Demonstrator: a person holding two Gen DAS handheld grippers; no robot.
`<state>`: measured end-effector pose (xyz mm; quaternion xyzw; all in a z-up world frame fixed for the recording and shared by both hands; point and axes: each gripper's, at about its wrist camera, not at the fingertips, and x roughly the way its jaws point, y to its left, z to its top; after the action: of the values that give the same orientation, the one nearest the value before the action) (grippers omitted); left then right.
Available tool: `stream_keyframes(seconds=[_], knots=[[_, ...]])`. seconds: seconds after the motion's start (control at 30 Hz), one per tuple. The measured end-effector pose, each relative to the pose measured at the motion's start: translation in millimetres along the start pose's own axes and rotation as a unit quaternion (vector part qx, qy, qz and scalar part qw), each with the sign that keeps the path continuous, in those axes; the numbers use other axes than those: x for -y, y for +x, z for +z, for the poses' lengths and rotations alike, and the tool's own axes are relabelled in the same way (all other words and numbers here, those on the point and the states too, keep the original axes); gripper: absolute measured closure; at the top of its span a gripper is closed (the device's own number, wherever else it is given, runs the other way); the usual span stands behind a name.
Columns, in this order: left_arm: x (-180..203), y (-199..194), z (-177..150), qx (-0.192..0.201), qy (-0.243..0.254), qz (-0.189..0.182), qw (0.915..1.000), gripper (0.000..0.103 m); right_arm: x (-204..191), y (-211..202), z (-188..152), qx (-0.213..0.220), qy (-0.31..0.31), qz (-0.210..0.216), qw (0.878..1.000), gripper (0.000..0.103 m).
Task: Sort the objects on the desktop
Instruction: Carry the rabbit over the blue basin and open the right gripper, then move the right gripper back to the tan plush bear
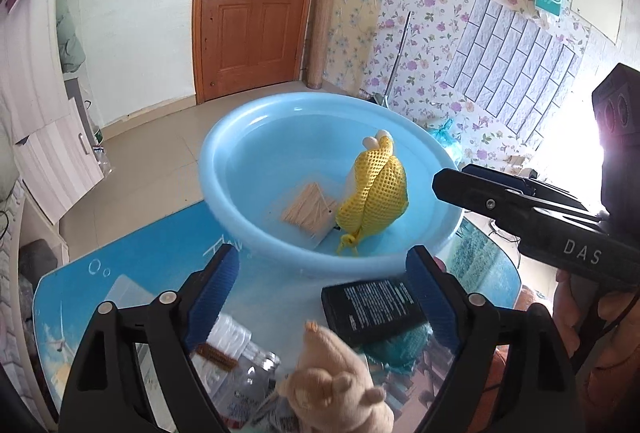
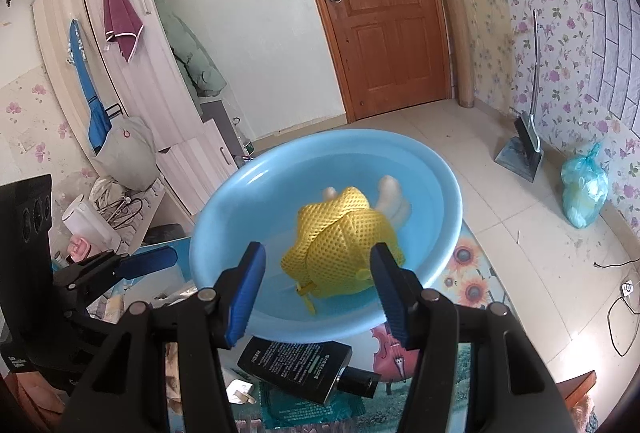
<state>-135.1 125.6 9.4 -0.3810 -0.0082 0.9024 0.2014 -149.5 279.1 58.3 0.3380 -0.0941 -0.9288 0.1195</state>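
Note:
A light blue basin (image 1: 224,169) stands on the table and holds a yellow mesh bag (image 1: 374,193) and a flat packet of wooden sticks (image 1: 310,211). My left gripper (image 1: 322,293) is open, low over the table in front of the basin. A black bottle with white print (image 1: 372,309) and a beige plush toy (image 1: 332,385) lie between and below its fingers, untouched. My right gripper (image 2: 318,293) is open above the basin's (image 2: 444,193) near rim, with the mesh bag (image 2: 340,249) beyond its pads. The bottle (image 2: 296,361) lies below it.
The tabletop (image 1: 120,265) has a blue printed cover and a rounded edge. Clear plastic packets (image 1: 236,341) and a teal packet (image 2: 288,409) lie near the bottle, with a white plug (image 2: 240,391). Tiled floor, a dustpan (image 2: 520,153) and a blue bag (image 2: 584,189) lie beyond.

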Motion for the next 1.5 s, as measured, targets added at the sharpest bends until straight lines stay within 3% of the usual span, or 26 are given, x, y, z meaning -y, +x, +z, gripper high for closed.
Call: stream_keyframes(seconds=[0.47,1.03,1.2,1.27,1.5], knots=[[-27.9,-43.2,-64.0,-0.007,-0.029,0.021,0.9993,0.015,-36.1,-23.1,-39.5,-0.018,-0.026,0.014,0.999,0.048],[-46.8,-55.9,-95.9,-0.027,-0.063,0.03,0.9972,0.014,-51.3,-31.9,-74.1,-0.046,-0.042,0.017,0.998,0.048],[-56.5,-57.8,-100.8,-0.055,-0.096,0.06,0.992,0.014,-51.0,-31.8,-76.4,-0.047,-0.048,0.011,0.998,0.048],[-59.1,-57.6,-102.5,-0.07,-0.101,0.088,0.9885,0.007,-50.3,-30.9,-77.2,-0.048,-0.05,0.007,0.998,0.048],[-55.5,-70.1,-105.7,-0.07,-0.07,0.156,0.9828,0.005,-58.1,-29.4,-79.0,-0.046,-0.078,-0.019,0.996,0.048]])
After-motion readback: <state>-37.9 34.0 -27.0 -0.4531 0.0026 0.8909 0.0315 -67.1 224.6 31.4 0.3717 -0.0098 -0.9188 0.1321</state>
